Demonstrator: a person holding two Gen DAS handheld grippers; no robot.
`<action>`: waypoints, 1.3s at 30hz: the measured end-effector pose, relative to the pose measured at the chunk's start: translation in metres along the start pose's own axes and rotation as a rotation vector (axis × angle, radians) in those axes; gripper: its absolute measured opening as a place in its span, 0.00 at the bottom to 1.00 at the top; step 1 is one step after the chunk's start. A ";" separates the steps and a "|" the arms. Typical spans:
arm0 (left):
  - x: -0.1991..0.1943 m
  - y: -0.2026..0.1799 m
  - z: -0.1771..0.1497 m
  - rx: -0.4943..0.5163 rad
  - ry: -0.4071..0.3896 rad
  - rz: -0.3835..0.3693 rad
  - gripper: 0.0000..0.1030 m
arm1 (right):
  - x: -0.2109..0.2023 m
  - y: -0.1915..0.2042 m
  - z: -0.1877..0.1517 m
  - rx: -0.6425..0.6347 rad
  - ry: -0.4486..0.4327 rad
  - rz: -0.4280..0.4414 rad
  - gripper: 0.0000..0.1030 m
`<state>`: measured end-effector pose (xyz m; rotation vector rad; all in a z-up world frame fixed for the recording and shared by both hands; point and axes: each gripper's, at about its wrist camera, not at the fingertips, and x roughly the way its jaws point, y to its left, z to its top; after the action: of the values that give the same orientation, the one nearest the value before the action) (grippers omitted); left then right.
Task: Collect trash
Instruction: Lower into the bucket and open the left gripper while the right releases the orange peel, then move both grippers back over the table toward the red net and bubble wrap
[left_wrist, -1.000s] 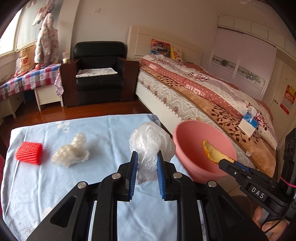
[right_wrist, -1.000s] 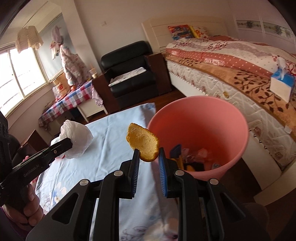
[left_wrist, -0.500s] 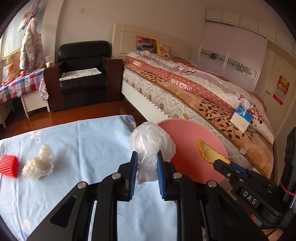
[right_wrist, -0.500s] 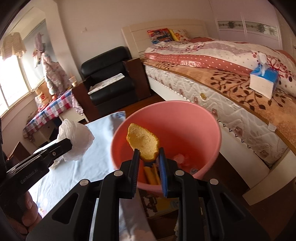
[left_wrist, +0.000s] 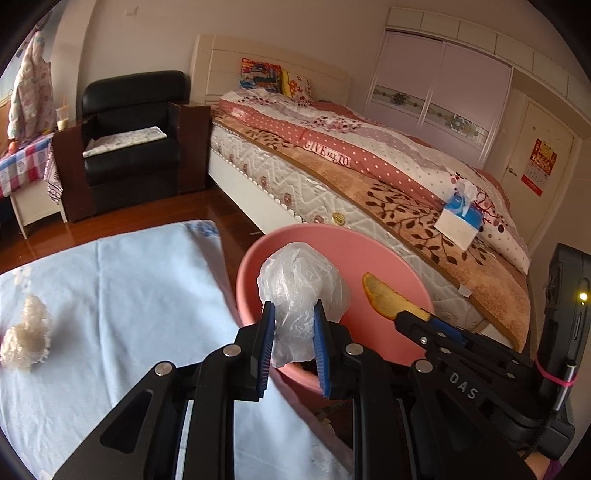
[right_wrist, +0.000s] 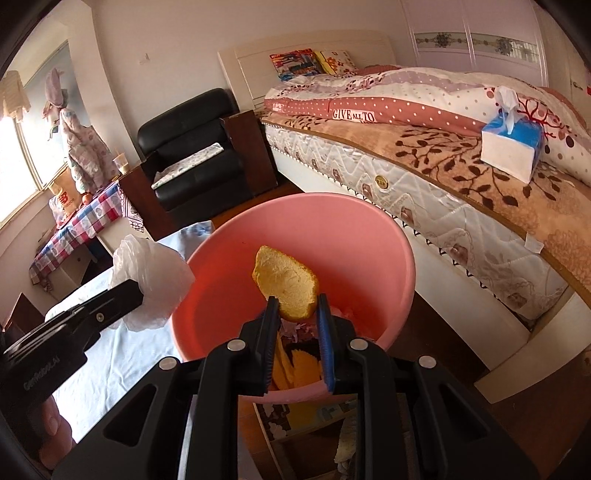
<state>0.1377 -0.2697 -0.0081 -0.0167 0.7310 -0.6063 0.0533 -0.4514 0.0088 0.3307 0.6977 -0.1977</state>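
Trash rides in both of your tools: your left gripper (left_wrist: 293, 325) is clamped on a crumpled clear plastic bag (left_wrist: 301, 291), and your right gripper (right_wrist: 295, 317) is pinched tight on a piece of orange peel (right_wrist: 286, 286). Both pieces hang over the pink bin (right_wrist: 369, 236), which stands on the floor just off the table's corner, between the table and the bed (left_wrist: 369, 177). In your right wrist view the peel sits over the bin's mouth, and under it the bin already contains yellow-orange scraps (right_wrist: 295, 367) and some pale wrappers that are too jumbled to name. In your left wrist view the bag covers the near left part of the rim, with your right gripper's black arm reaching in from the right, close beside it but apart.

On the table, the light blue cloth (left_wrist: 129, 295) carries one more bit of rubbish, a whitish foam net (left_wrist: 26, 336), lying well to the left of the bin. Beyond the table stands a black armchair (left_wrist: 136, 136) on the wooden floor, and a blue tissue box (left_wrist: 460, 218) rests on the bed's blanket. A checked cloth covers a side table (right_wrist: 85, 221) by the window. Your hand (right_wrist: 51, 432) shows at the lower left edge of the right wrist view.
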 end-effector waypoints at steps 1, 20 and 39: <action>0.004 -0.003 0.000 0.005 0.007 -0.003 0.19 | 0.002 -0.001 0.000 0.002 0.002 -0.001 0.20; 0.019 -0.013 -0.005 0.002 0.025 -0.016 0.41 | 0.012 -0.012 0.000 0.025 0.018 -0.005 0.21; 0.000 -0.006 -0.006 -0.010 -0.001 -0.014 0.43 | 0.005 -0.003 0.000 0.017 0.009 0.002 0.44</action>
<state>0.1308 -0.2738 -0.0118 -0.0311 0.7335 -0.6166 0.0563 -0.4542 0.0043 0.3491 0.7044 -0.2005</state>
